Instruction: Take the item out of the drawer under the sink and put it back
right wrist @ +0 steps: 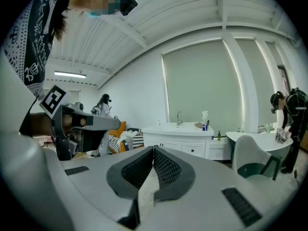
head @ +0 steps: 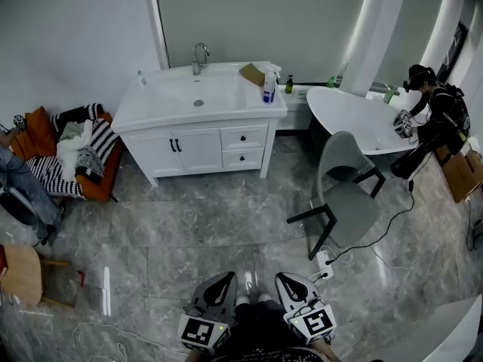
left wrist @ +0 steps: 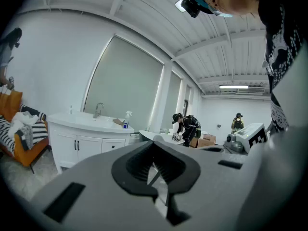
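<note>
Apparently closed drawers (head: 243, 137), insides unseen.

The sink cabinet (head: 189, 153) stands with drawers (head: 243, 147) shut.

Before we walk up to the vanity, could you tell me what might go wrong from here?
The corded power strip lies on the floor by the grey chair, close to the path to the vanity: a possible trip or snag. The drawers are closed with small knobs, and the left gripper and right gripper are both shut; they may bump the fronts unless opened first.
</note>
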